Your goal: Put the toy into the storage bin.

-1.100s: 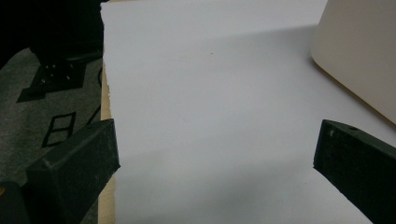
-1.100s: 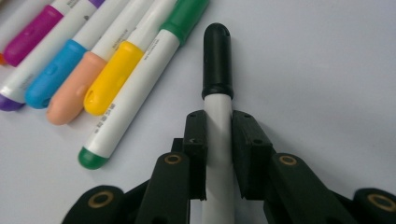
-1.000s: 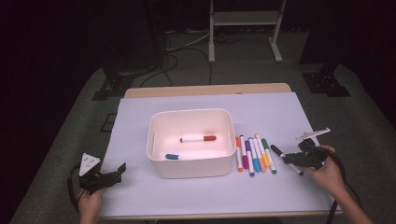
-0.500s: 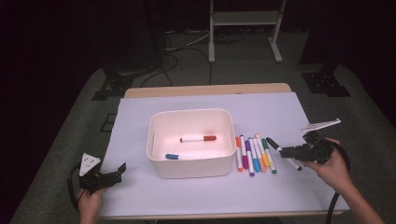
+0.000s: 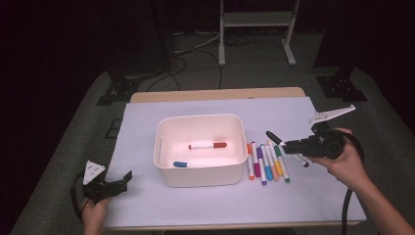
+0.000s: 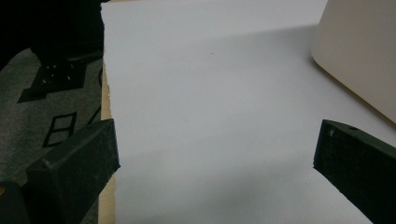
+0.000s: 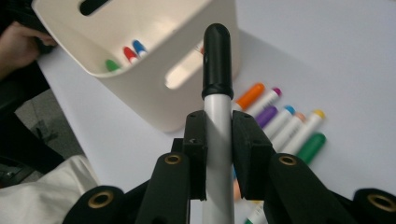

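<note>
Your white table (image 5: 147, 205) carries the cream bin (image 5: 200, 172) in the middle, with a red-capped marker (image 5: 208, 146) and a blue-capped marker (image 5: 181, 164) already lying inside; the right gripper view shows a green tip in there too. Six loose markers (image 5: 266, 162) wait in a row just beside the bin's right wall. Your right gripper (image 5: 293, 146) is clamped on the black-capped marker (image 7: 217, 70), held lifted above that row, cap pointing toward the bin. Your left gripper (image 5: 125, 178) rests near the table's front-left corner, jaws apart, nothing between them. Roughly a third done: drop this one, then six more.
</note>
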### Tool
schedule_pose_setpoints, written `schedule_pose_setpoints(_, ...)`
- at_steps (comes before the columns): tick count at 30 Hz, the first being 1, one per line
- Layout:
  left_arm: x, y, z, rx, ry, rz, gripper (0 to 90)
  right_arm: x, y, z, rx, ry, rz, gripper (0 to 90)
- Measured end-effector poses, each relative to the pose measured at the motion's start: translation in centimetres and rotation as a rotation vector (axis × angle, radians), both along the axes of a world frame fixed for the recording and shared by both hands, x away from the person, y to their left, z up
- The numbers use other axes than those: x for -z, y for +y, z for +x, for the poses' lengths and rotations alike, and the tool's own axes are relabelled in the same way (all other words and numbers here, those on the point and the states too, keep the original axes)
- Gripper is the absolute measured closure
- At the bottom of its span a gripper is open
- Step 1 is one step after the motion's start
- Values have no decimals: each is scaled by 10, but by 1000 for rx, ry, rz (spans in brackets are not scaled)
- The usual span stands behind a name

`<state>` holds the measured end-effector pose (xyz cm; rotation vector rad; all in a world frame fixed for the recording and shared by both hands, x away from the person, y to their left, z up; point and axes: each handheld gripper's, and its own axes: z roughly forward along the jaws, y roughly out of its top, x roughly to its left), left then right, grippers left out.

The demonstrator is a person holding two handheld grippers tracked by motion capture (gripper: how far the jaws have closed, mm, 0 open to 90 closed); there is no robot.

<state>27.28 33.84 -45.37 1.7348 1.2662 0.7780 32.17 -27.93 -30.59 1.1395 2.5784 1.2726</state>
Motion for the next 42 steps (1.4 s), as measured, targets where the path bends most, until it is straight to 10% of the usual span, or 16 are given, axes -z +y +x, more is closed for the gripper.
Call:
schedule_pose_setpoints(19,0,0,0,1,-1,-5,0,-50,80,3,-187,-65,-23,757)
schedule_pose_setpoints(42,0,1,0,5,2,-10,0,-50,162,13,-369,-48,-61,757)
